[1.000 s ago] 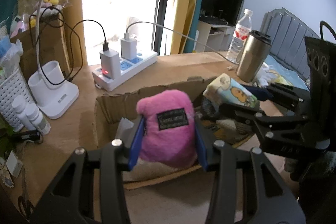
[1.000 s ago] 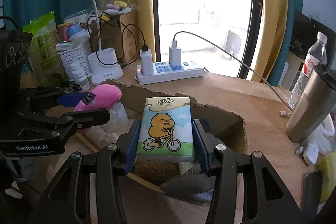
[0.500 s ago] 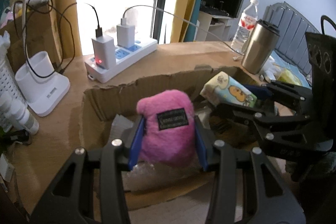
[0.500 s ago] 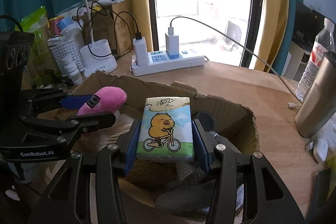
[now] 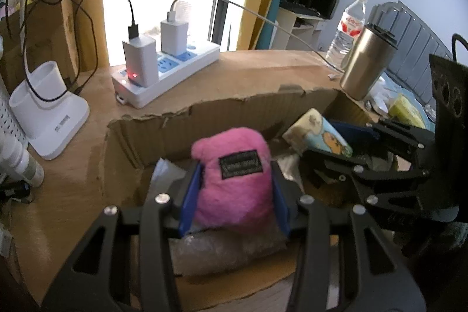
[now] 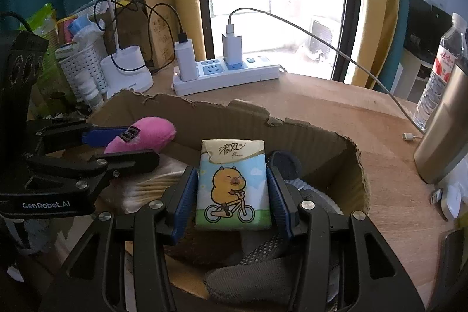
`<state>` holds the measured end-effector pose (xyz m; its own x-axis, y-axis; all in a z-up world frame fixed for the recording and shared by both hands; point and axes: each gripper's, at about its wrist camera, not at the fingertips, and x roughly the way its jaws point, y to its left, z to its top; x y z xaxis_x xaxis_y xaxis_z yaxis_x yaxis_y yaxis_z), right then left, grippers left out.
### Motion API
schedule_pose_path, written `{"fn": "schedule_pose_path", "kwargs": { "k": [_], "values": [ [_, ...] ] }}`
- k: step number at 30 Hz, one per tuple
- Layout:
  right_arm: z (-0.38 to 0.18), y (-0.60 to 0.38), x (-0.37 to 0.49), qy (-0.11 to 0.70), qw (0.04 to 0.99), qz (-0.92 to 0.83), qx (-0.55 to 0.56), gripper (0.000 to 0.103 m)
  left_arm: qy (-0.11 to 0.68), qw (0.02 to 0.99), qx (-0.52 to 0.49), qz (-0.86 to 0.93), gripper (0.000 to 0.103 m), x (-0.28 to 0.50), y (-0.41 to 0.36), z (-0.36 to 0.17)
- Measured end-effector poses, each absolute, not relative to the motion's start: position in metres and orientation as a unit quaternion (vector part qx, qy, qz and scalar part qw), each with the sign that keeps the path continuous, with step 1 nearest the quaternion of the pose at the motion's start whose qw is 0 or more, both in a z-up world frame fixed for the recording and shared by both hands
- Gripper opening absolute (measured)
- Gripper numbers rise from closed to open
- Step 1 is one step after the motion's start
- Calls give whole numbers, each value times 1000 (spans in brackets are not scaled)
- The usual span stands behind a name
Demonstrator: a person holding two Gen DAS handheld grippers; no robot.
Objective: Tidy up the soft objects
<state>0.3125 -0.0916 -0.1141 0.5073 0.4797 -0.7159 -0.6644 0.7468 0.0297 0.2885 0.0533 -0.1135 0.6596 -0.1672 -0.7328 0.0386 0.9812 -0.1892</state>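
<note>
On my left, the left tongs are clamped on a pink plush toy, holding it over the torn cardboard box on the table. To the right, my right tongs are clamped on a tissue pack printed with a cartoon animal on a bicycle, above a grey sock in the same box.

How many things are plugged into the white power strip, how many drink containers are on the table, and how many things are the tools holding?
Chargers in the power strip: 2
Drink containers: 2, water bottle and steel tumbler
Held things: 2, pink plush and tissue pack
Total: 6
</note>
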Motion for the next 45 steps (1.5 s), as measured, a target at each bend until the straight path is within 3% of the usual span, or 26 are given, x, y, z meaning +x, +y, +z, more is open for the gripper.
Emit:
{"fn": "schedule_pose_path", "kwargs": {
  "k": [4, 13, 17, 41, 45],
  "values": [
    [-112, -92, 311, 365, 861, 331, -124, 57, 403, 910, -73, -55, 50, 284, 51, -109],
    [-98, -96, 300, 351, 869, 327, -122, 60, 386, 918, -69, -51, 52, 266, 51, -94],
    [-90, -99, 292, 343, 873, 325, -121, 61, 372, 924, -77, -54, 71, 255, 52, -85],
    [-46, -121, 226, 292, 897, 310, -120, 65, 296, 950, -76, -56, 73, 172, 41, -36],
    [-40, -124, 214, 284, 901, 305, -120, 71, 285, 954, -76, -56, 76, 157, 39, -30]
  ]
}}
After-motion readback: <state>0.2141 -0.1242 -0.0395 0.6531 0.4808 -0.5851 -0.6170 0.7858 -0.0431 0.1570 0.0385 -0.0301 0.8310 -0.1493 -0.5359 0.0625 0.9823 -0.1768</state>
